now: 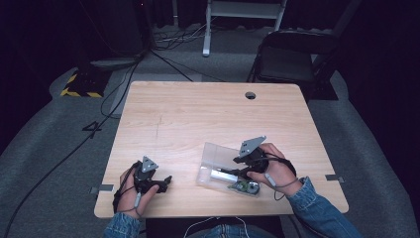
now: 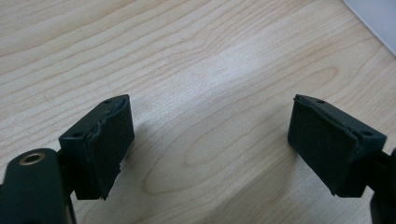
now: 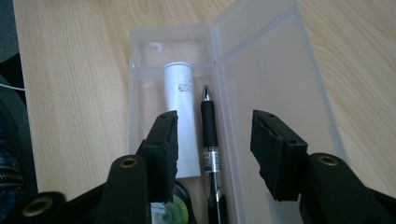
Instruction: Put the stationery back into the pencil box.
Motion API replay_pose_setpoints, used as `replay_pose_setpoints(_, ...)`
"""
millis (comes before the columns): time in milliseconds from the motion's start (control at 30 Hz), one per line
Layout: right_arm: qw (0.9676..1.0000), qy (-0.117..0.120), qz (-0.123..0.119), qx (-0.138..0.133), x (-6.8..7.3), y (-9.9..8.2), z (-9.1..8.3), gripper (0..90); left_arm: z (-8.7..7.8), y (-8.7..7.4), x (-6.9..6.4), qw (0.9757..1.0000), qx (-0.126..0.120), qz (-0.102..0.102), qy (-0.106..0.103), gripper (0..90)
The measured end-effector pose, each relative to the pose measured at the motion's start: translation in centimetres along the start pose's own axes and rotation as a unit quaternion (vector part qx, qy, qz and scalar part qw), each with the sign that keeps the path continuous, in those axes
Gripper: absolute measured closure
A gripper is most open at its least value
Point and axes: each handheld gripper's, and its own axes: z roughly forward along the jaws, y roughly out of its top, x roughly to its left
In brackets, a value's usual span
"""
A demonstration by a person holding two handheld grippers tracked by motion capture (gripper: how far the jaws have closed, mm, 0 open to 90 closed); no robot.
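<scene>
Translucent plastic case [image 3: 275, 93] lies open on desk [image 1: 198, 114], holding black pen [image 3: 208, 126] beside white tube [image 3: 181, 107]. Right gripper [image 3: 215, 149] above pen, jaws spread, pinching nothing. Left gripper [image 2: 210, 140] jaws spread over bare wood.

A light wooden table [image 1: 198, 114] carries one thing directly — an open clear plastic case [image 1: 218, 161].
</scene>
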Motion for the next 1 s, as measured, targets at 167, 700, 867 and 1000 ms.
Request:
replay_pose_setpoints(167,0.9998,-0.011,0.013,-0.014,-0.5,-0.3,-1.2,51.1,0.0,0.1,0.2,1.0000,0.001,-0.001,0.000,14.9)
replay_pose_setpoints(700,0.9954,-0.049,0.058,-0.059,-2.6,-1.8,-5.2,46.1,0.1,0.1,0.5,1.0000,0.000,-0.001,0.001,14.9)
replay_pose_setpoints(867,0.9924,-0.065,0.076,-0.071,-3.4,-2.8,-6.4,43.8,0.2,0.2,0.7,1.0000,-0.001,-0.002,0.002,14.9)
replay_pose_setpoints(1000,0.9900,-0.077,0.088,-0.079,-3.9,-3.4,-7.2,42.4,0.2,0.3,0.8,1.0000,0.001,-0.003,0.001,14.9)
